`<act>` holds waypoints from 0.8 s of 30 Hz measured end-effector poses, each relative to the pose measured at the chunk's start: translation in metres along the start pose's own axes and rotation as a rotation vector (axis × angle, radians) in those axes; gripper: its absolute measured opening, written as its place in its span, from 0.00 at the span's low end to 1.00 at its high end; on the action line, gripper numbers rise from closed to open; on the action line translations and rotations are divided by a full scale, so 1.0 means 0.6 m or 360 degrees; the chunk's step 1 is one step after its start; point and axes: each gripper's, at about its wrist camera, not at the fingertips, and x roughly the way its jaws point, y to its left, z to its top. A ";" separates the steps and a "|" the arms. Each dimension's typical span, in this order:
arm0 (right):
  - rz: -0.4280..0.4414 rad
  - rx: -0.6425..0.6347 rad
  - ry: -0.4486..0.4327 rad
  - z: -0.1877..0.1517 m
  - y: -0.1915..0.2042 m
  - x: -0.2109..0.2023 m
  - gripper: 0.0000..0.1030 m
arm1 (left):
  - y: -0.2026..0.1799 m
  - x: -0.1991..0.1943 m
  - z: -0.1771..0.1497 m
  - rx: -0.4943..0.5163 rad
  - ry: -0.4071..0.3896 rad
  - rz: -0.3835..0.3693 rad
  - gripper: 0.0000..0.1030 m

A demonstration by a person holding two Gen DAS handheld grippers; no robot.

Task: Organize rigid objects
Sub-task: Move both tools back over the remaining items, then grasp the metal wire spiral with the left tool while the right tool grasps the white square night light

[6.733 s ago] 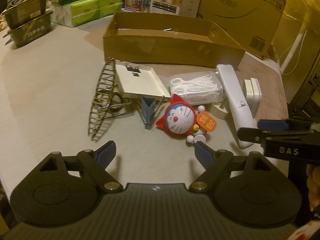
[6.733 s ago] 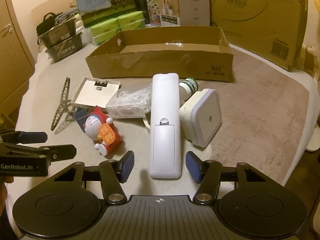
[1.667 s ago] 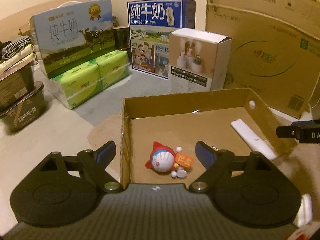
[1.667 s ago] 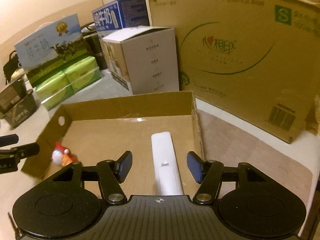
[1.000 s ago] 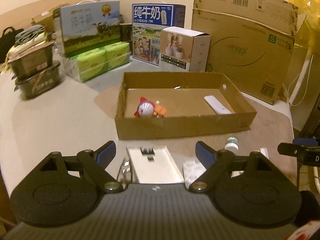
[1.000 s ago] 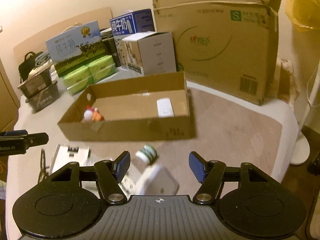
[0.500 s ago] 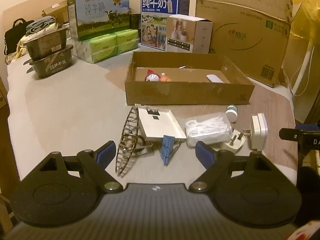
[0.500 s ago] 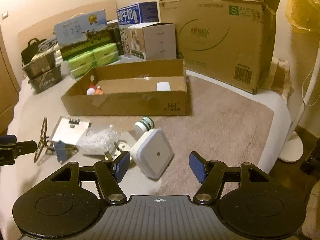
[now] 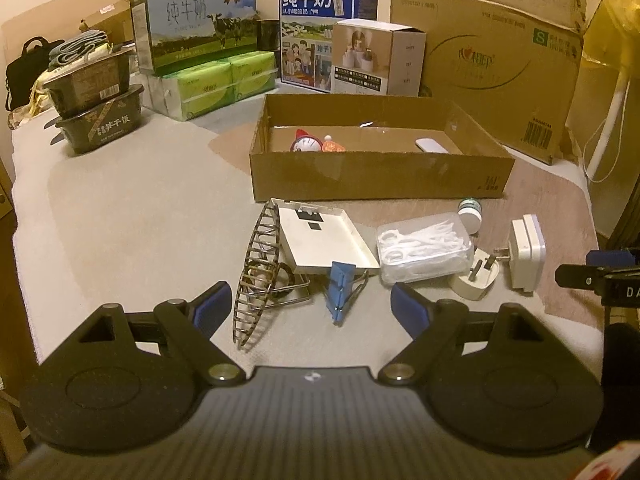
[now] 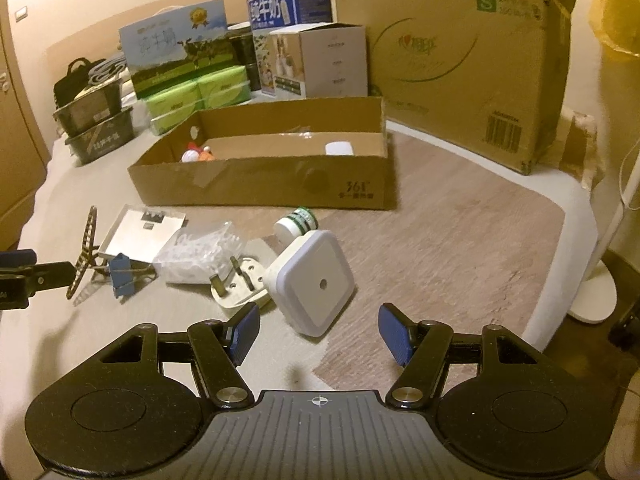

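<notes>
Presently the left claw (image 9: 311,308) stands wide and empty above the wire rack (image 9: 256,276) and blue binder clip (image 9: 340,286). Right claw (image 10: 319,334), moderately spread, holds nothing near the white square adapter (image 10: 316,280) and plug (image 10: 240,284). Farther off, the cardboard tray (image 9: 376,178) contains a toy figure (image 9: 306,145) at left and a white remote (image 9: 430,146) at right.

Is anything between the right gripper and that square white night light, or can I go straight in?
Nothing visible blocks it. The right gripper has open, empty jaws facing the night light across bare surface. Only the white plug adapter lies close against its left side.
</notes>
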 end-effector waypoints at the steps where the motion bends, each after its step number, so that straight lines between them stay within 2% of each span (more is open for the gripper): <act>1: 0.0008 -0.0009 0.0004 0.000 -0.001 0.002 0.64 | 0.002 0.002 0.000 0.0007 0.0003 -0.0002 0.82; 8: 0.0101 -0.0146 0.0035 0.004 -0.008 0.020 0.77 | 0.022 0.016 0.003 0.0067 0.0012 -0.0004 0.82; 19: 0.0285 -0.0683 0.0094 0.031 -0.022 0.081 0.80 | 0.029 0.051 0.031 0.0179 0.0014 -0.0055 0.82; 24: 0.0466 -0.0858 0.0153 0.042 -0.029 0.111 0.80 | 0.031 0.070 0.037 0.0232 0.0031 -0.0111 0.82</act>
